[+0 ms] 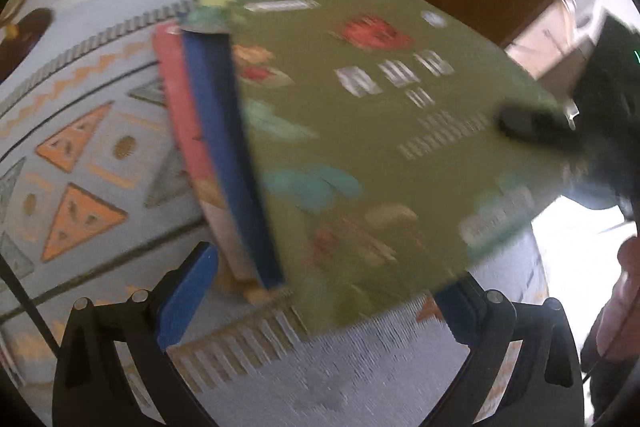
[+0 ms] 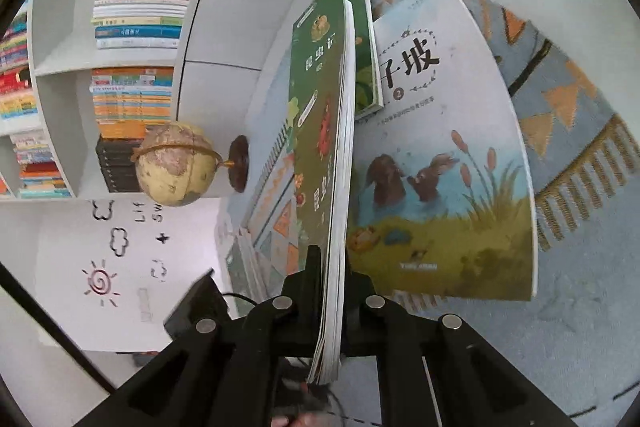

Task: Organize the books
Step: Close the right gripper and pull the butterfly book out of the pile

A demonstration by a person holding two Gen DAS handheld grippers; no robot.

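The pale blue woven runner with orange triangles (image 2: 568, 115) covers the worktop, and on it lies a large white-covered picture book showing two brown rabbits by a pond (image 2: 448, 163). The thin olive-green paperback with insect pictures (image 2: 320, 147) is clamped at its page edge by the right hand-held gripper (image 2: 334, 279) and held above a darker green book (image 2: 366, 39). The left hand-held gripper (image 1: 320, 291) stands apart, gripping nothing. The paperback should be kept level and squared over the stack, possibly steadied from the left; blur hides the stack's red and blue spines (image 1: 200, 131).
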